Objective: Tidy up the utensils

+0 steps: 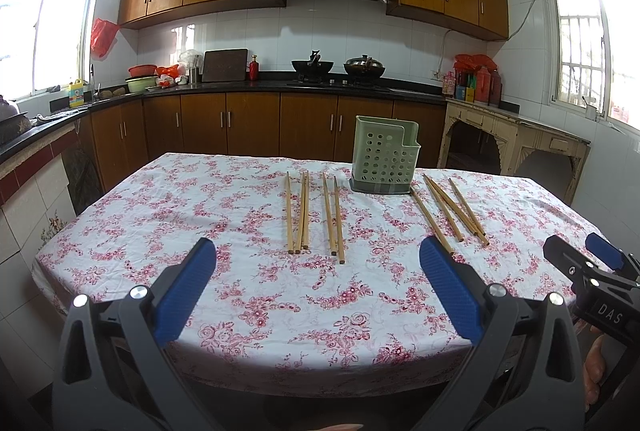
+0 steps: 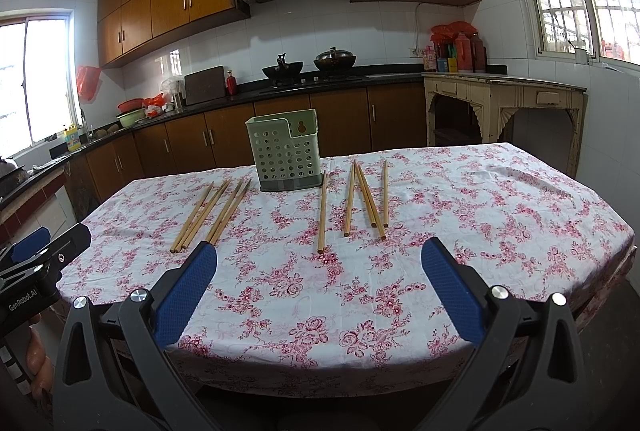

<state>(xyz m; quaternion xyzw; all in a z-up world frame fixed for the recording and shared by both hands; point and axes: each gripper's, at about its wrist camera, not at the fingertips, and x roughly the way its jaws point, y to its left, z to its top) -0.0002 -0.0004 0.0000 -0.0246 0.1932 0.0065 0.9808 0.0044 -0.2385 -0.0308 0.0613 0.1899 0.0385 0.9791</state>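
A pale green perforated utensil holder (image 1: 384,159) (image 2: 285,151) stands upright at the far middle of the flowered table. Several wooden chopsticks lie flat on the cloth in two groups: a left group (image 1: 304,211) (image 2: 210,213) and a right group (image 1: 452,209) (image 2: 362,197). My left gripper (image 1: 318,257) is open and empty above the near table edge, short of the left group. My right gripper (image 2: 319,259) is open and empty, short of the right group. The right gripper also shows in the left wrist view (image 1: 580,259), and the left gripper in the right wrist view (image 2: 44,243).
The table has a white cloth with pink flowers (image 1: 260,291) (image 2: 480,231). Behind it run brown kitchen cabinets and a dark counter with woks (image 1: 312,67). A cream side table (image 2: 504,99) stands at the right by a window.
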